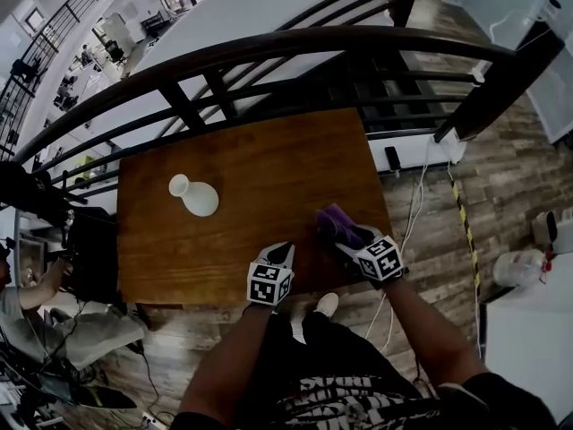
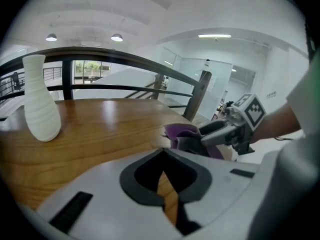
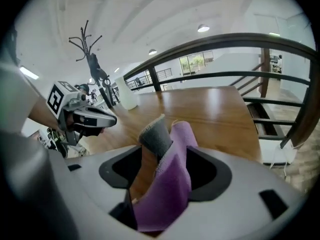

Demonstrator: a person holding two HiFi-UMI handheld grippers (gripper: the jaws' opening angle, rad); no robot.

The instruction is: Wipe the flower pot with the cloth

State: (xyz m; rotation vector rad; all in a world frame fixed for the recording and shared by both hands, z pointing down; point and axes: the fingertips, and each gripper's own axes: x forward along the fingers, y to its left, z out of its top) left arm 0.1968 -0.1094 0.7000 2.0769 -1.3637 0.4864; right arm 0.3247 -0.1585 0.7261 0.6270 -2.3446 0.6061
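The white ribbed flower pot (image 1: 194, 196) stands upright on the left part of the wooden table (image 1: 260, 155); it is also in the left gripper view (image 2: 40, 101) and far back in the right gripper view (image 3: 129, 98). A purple cloth (image 1: 333, 219) with a grey underside rests low over the table's front right, bunched between the jaws of my right gripper (image 1: 345, 236). Those jaws stand apart, and wood shows beside the cloth (image 3: 172, 184). My left gripper (image 1: 280, 253) hovers at the front edge, jaws nearly together and empty, well right of the pot.
A dark curved railing (image 1: 295, 47) runs behind the table, with a drop beyond it. Cables and a white box (image 1: 421, 150) lie on the wood floor at the right. A person sits at a desk at the far left (image 1: 18, 285).
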